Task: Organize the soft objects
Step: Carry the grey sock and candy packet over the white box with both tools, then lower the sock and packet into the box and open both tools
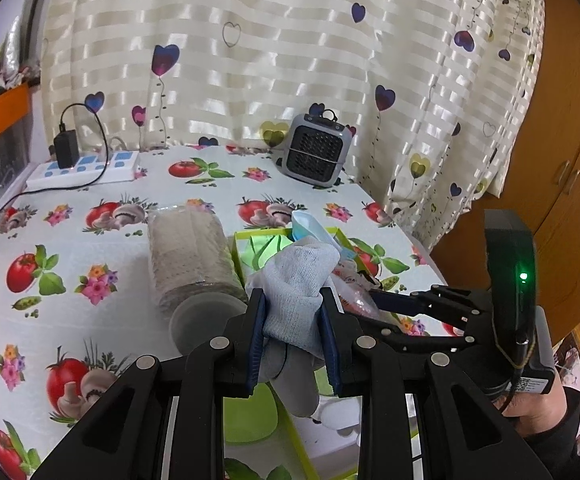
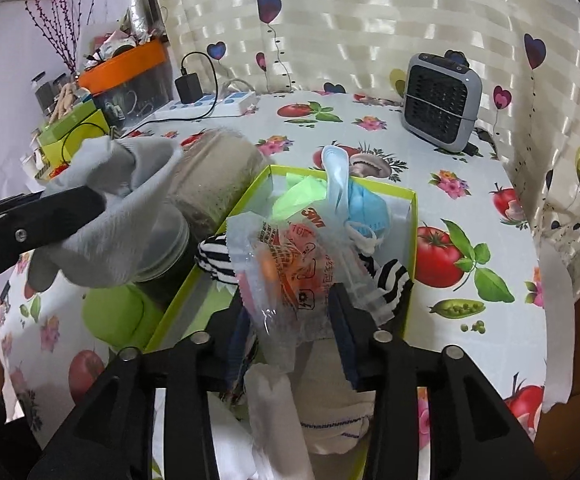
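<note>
My left gripper (image 1: 292, 312) is shut on a grey sock (image 1: 298, 280), held up over the near left side of a lime-green box (image 1: 246, 248). The sock also shows at the left of the right wrist view (image 2: 106, 216). My right gripper (image 2: 290, 320) is shut on a clear plastic 3M packet (image 2: 286, 264) with orange earplugs, held over the box (image 2: 412, 232). In the box lie a blue face mask (image 2: 364, 208), a black-and-white striped cloth (image 2: 386, 276) and a white cloth (image 2: 330, 412). The right gripper's fingers show at the right of the left wrist view (image 1: 410, 300).
A clear jar (image 1: 192, 264) lies on its side left of the box, with a green lid (image 2: 118, 316) by it. A small grey heater (image 1: 316, 150) and a white power strip (image 1: 86, 166) stand at the back. The table edge and a wooden cabinet (image 1: 562, 168) are at the right.
</note>
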Demonstrator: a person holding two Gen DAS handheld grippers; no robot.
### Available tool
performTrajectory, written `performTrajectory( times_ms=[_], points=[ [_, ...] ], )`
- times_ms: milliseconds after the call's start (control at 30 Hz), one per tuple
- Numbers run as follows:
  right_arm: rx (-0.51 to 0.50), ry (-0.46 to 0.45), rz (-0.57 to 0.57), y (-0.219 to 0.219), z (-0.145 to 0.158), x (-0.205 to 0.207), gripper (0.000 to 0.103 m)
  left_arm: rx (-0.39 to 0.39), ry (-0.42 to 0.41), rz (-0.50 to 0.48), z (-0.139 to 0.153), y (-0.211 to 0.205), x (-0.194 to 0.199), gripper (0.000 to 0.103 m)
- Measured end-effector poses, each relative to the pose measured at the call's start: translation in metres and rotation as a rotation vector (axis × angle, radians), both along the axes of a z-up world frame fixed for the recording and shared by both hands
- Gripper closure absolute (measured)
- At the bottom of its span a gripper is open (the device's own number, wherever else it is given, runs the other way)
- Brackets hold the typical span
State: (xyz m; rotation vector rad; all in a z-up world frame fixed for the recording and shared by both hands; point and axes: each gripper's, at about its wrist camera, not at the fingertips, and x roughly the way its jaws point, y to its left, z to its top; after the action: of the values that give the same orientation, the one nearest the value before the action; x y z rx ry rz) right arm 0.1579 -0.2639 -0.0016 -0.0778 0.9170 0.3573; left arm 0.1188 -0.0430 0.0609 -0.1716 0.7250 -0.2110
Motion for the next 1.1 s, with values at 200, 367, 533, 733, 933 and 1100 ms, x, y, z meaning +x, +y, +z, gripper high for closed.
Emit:
performTrajectory(
  times_ms=[200,367,533,733,933,1100],
  points=[
    [0.017,-0.007,0.023,-0.004,0.008,-0.01,0.061,-0.004,0.002,-0.01,-0.001,-0.004,0.001,0.079],
    [0.047,-0.044,0.044,-0.007,0.025,-0.029,0.061,-0.006,-0.009,-0.018,0.003,-0.006,-0.001,0.079],
    [0.079,-0.089,-0.006,-0.024,0.038,-0.041,0.061,-0.008,-0.002,-0.057,0.0,-0.018,-0.002,0.079],
    [0.113,-0.08,-0.064,-0.04,0.034,-0.043,0.061,0.011,0.023,-0.107,-0.012,-0.036,0.002,0.078],
    [0.133,-0.068,-0.087,-0.047,0.03,-0.042,0.061,0.06,0.075,-0.135,-0.035,-0.054,0.017,0.078],
    [0.142,-0.061,-0.095,-0.05,0.027,-0.042,0.061,0.084,0.101,-0.159,-0.046,-0.059,0.024,0.072]
  ],
)
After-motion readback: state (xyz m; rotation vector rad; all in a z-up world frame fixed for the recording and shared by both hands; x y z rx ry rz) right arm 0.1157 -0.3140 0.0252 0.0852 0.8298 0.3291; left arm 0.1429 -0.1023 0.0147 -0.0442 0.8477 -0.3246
